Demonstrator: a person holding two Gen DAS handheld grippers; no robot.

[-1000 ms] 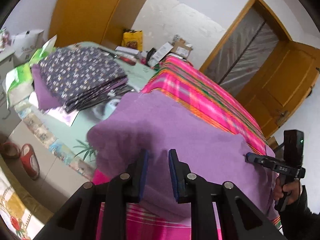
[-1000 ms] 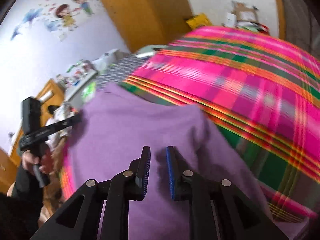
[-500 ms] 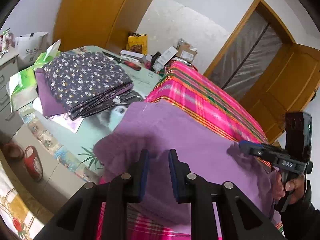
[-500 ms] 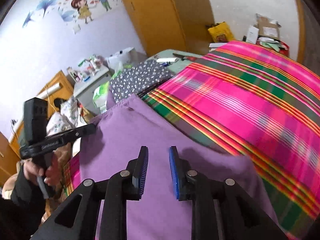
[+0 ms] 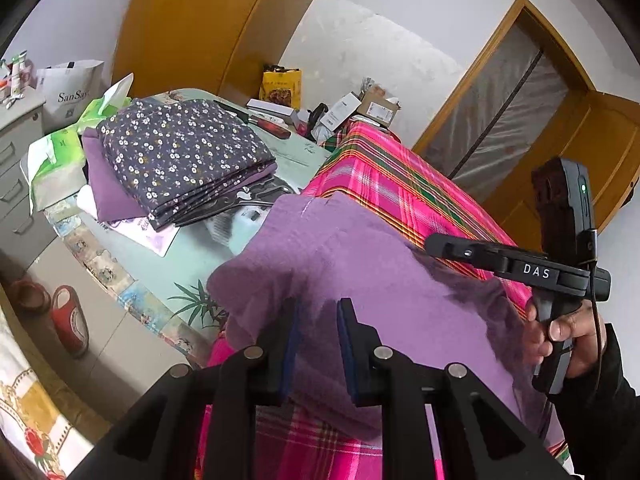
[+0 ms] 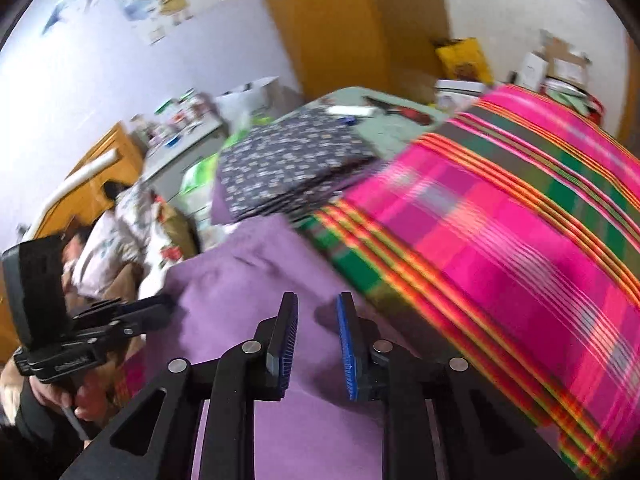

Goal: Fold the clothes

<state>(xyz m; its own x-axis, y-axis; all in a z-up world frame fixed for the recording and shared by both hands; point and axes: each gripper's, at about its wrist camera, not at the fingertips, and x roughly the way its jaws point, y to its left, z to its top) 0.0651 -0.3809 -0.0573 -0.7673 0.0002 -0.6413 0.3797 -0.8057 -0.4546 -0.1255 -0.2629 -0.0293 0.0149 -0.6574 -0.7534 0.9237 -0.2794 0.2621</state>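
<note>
- In the left wrist view, the purple garment (image 5: 376, 280) was seen spread over the pink plaid cloth (image 5: 404, 184), with its left edge hanging over the side towards the table (image 5: 200, 248).
- The left gripper (image 5: 318, 344) was held with its fingers a moderate gap apart; purple fabric was seen in the gap and under the tips, but whether any of it was pinched could not be told.
- The right gripper (image 5: 436, 246) was seen at the right, held in a hand (image 5: 560, 332), its tip lying over the far right edge of the garment; how far it was parted could not be told from there.
- A folded floral cloth (image 5: 180, 156) was seen stacked on the table, well apart from the garment.
- In the right wrist view, which was blurred, the right gripper (image 6: 318, 344) was shown with its blue-padded fingers parted and nothing held between them; the purple garment (image 6: 248, 280) lay flat beneath and ahead of the tips.
- The left gripper (image 6: 160, 308) was seen at the left, its tip at the garment's left edge, with the plaid cloth (image 6: 500, 240) lying to the right of the garment.
</note>
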